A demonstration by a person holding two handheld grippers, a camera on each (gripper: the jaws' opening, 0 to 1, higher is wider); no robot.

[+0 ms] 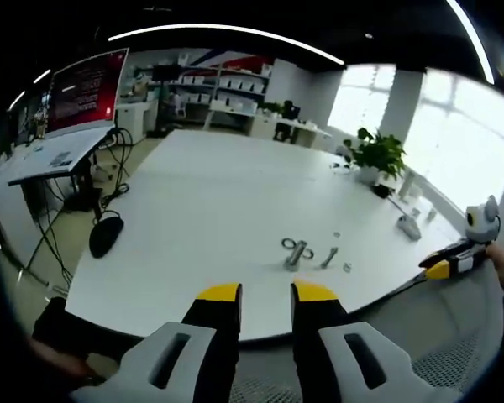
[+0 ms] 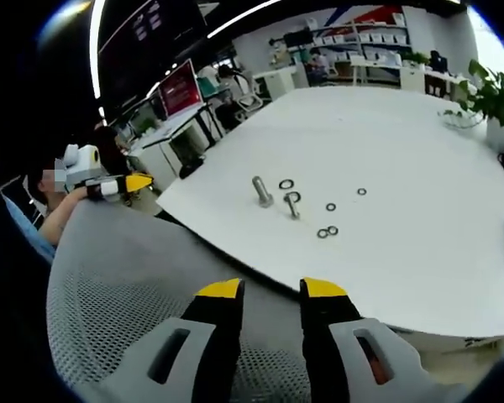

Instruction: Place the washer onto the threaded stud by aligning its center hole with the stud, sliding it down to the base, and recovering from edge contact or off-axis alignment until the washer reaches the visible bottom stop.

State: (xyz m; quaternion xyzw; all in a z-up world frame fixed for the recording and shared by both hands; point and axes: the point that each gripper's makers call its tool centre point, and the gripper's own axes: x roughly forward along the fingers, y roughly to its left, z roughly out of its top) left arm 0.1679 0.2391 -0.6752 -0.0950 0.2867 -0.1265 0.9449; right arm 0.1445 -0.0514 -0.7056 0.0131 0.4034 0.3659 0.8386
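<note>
Washer (image 2: 286,184) on white table (image 2: 420,210) beside threaded stud (image 2: 261,191), well beyond both grippers' empty, slightly parted fingers (image 2: 222,290).

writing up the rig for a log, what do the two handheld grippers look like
Both match: the left gripper and right gripper each have two black jaws with yellow tips, set in light grey slotted housings. A blue sleeve shows on the person.

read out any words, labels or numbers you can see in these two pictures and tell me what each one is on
Nothing here can be read.
Red screen, also in the right gripper view: pale lines of text, too blurred to read.
Dark overhead display: faint marks, too small to read.
Bolts and washers on the white table: no markings visible.
</note>
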